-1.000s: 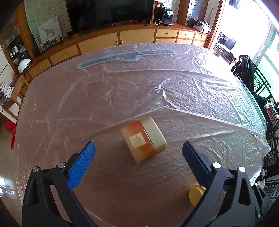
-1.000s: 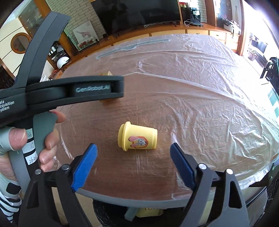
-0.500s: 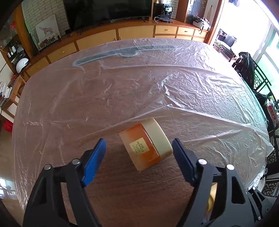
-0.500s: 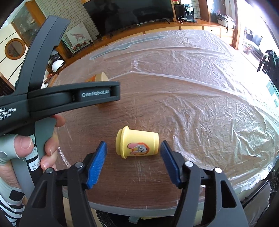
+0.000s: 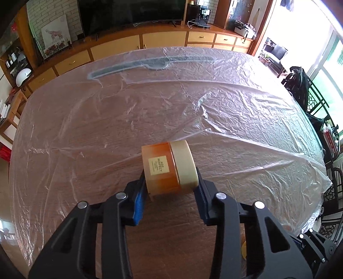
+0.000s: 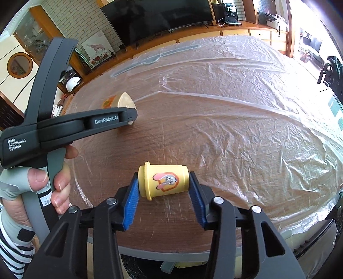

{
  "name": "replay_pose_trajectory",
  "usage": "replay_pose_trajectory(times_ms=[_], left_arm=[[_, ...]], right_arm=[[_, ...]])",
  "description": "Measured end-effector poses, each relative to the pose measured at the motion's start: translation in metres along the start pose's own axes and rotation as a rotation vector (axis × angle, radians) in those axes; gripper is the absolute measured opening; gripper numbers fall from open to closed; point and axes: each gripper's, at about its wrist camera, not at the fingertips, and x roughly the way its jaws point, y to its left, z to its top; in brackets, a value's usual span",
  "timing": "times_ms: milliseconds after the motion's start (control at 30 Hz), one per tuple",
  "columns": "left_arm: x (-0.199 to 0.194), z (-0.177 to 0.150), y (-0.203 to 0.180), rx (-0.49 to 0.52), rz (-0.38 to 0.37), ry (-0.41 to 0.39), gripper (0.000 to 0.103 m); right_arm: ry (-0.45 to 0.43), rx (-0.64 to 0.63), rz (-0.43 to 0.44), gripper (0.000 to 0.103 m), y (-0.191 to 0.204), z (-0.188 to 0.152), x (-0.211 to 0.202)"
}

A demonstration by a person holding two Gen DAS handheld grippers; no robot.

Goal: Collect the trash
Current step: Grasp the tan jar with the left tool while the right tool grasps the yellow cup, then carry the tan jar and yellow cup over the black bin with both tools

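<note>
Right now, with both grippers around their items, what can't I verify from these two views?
- Left wrist view: small print on the orange jar label is too small to read.
- Right wrist view: most of that jar is hidden behind the left gripper.
- Right wrist view: whatever sits below the table edge is cut off; no bin identifiable.

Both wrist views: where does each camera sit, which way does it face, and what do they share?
Left wrist: on the left gripper, looking along its fingers across the plastic-covered table toward the TV; its jaws clamp the orange jar.
Right wrist: on the right gripper, facing the same way; its jaws clamp the yellow cup. The person's left hand shows, holding the left gripper.
Shared: the table, the TV and the orange jar.
</note>
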Motion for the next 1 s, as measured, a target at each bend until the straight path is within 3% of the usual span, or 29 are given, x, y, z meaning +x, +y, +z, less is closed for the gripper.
replay_pose_trajectory(times_ms=[367, 1000], left_arm=[[-0.013, -0.005, 0.006, -0.004, -0.076, -0.025, 0.038], [-0.048, -0.029, 0.008, -0.027, -0.083, -0.08, 0.037]], right_arm=[[-0.004, 0.017, 0.043, 0.043, -0.013, 0.001, -0.011], [-0.013, -0.033, 0.068, 0.043, -0.014, 0.004, -0.03]])
